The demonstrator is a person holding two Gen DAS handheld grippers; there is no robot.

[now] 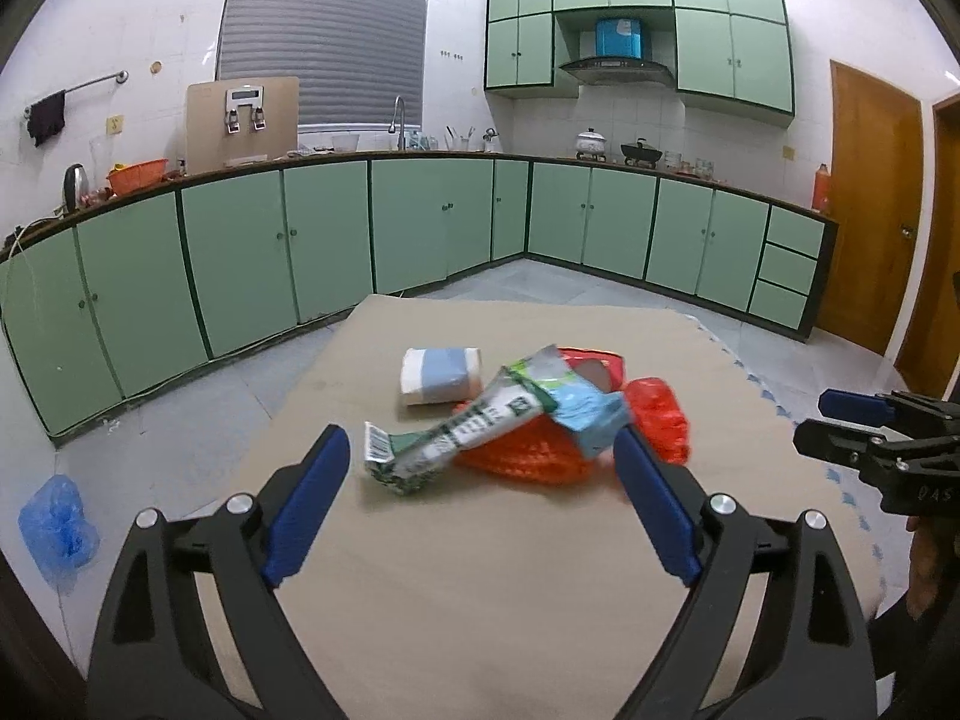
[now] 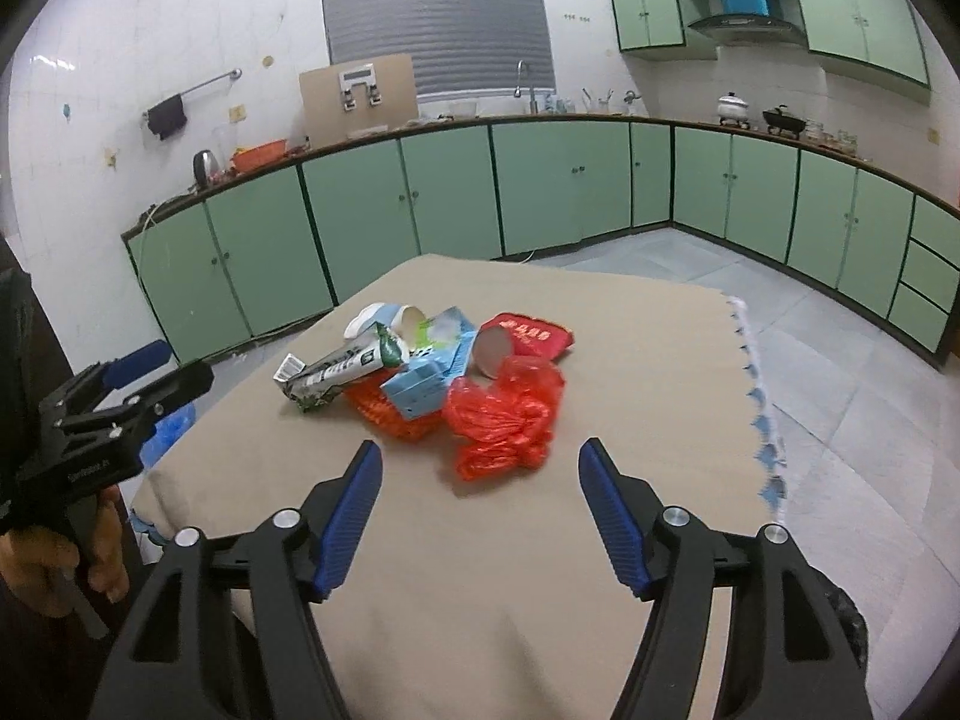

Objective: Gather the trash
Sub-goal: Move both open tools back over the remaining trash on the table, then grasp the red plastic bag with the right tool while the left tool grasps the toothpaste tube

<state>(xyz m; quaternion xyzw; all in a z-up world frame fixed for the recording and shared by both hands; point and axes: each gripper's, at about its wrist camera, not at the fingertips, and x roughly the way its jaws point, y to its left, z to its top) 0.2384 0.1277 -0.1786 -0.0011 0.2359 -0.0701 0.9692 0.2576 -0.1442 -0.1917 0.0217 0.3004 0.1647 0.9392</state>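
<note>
- A kitchen lined with green cabinets point(image 1: 336, 234) frames a table point(image 1: 480, 570) spread with a beige cloth, its bare near half filling the foreground of both wrist views.
- Nearest the lens, the left gripper point(image 1: 480, 462) hangs above the cloth with its blue-padded jaws spread wide and nothing between them, aimed at the litter ahead.
- The right gripper point(image 2: 480, 468) mirrors it on the other side, jaws likewise parted and empty, short of a crumpled red plastic bag point(image 2: 507, 420).
- The trash sits heaped near the middle of the table: a flattened green-and-white carton point(image 1: 456, 432) lies across an orange mesh bag point(image 1: 522, 456), touching a light-blue box point(image 2: 420, 387).
- Just beyond, in the right wrist view, a red packet with printed characters point(image 2: 531, 333) lies flat behind a round object with a grey face point(image 2: 495, 351); what that object is cannot be told.
- At the far side of the heap rests a white-and-blue wrapped pack point(image 1: 441, 375).
- On the floor left of the table lies a blue plastic bag point(image 1: 57, 525).
- Farthest back, a countertop carries an orange basket point(image 1: 138, 174), a kettle point(image 1: 75, 183) and a faucet point(image 1: 399, 117) under a shuttered window point(image 1: 324, 42).
</note>
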